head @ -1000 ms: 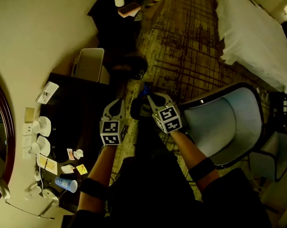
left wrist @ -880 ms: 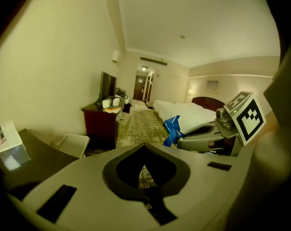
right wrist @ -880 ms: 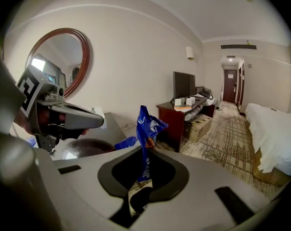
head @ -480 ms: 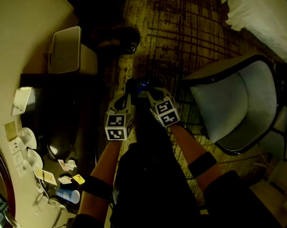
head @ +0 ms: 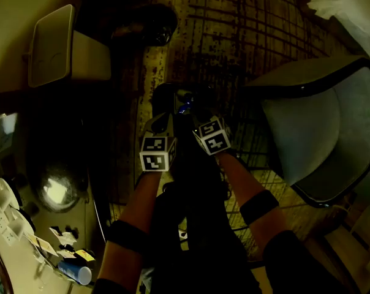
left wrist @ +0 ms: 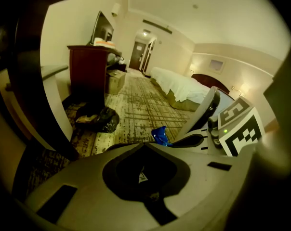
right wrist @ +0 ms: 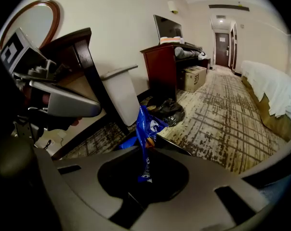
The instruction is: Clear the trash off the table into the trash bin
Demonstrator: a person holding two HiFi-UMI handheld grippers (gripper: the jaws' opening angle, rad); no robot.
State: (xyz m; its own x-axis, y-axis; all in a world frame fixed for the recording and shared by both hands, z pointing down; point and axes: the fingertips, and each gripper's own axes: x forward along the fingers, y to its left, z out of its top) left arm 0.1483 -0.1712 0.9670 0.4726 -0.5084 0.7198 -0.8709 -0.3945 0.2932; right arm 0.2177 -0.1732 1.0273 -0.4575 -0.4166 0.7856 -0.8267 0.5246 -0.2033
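My right gripper [head: 194,107] [right wrist: 148,148] is shut on a crumpled blue snack wrapper [right wrist: 146,126] [head: 184,108], which sticks up out of its closed jaws. My left gripper [head: 163,101] [left wrist: 145,146] hangs close beside it, jaws closed, with a small white scrap [left wrist: 141,175] showing between them. Both hang low over the patterned carpet in front of my legs. The white lidded trash bin [head: 53,45] [right wrist: 121,93] stands to their left, against the dark table [head: 50,139]. Several paper scraps [head: 65,234] lie on the table's near end.
A black bag [head: 145,26] [right wrist: 167,110] lies on the carpet just past the bin. A pale armchair [head: 320,127] stands close on the right. A blue cup [head: 75,273] lies near the scraps. A bed [right wrist: 275,93] and a dark dresser [right wrist: 167,66] stand farther off.
Both grippers have dropped together toward the floor, side by side, the right one keeping the blue wrapper. The head view has tipped down, so bin and chair sit higher and larger.
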